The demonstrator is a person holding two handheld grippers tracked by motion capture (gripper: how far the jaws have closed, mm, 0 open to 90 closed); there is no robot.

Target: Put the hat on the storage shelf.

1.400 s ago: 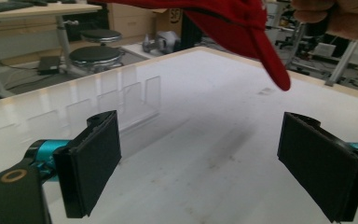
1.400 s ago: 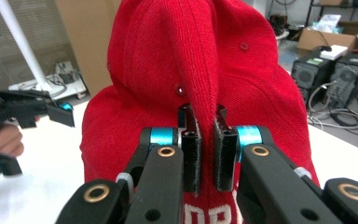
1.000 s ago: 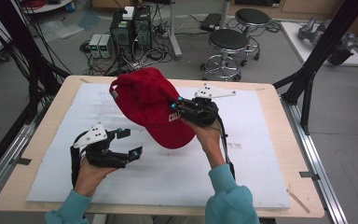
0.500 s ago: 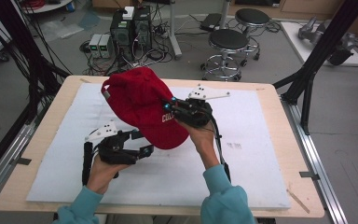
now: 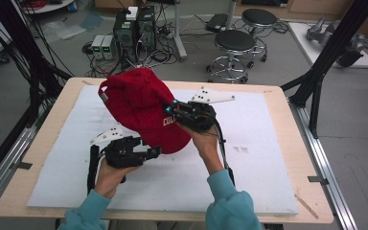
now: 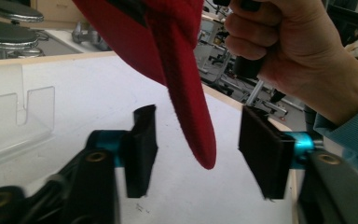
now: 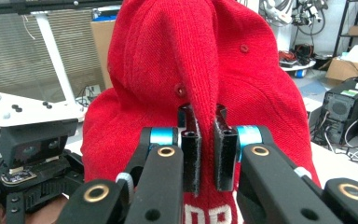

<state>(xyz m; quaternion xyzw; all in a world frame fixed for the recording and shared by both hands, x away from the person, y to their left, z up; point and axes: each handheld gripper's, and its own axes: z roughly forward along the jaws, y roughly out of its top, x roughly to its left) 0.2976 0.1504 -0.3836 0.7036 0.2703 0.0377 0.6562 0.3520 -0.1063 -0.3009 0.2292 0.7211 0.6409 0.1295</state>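
the red cap [image 5: 141, 108] hangs above the white-covered bench [image 5: 268, 143], a fold of its crown pinched in your right claw [image 7: 203, 154], while your left claw [image 6: 193, 149] gapes around the brim tip, so next likely clench it there.

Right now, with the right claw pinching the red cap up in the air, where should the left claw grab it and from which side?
Take the brim of the red cap. It hangs edge-down, thin and stiff, between the open jaws of the left claw, which comes from below. Closing there, probably slightly higher up, should pinch its flat faces. The right claw already clamps a fold of the crown.
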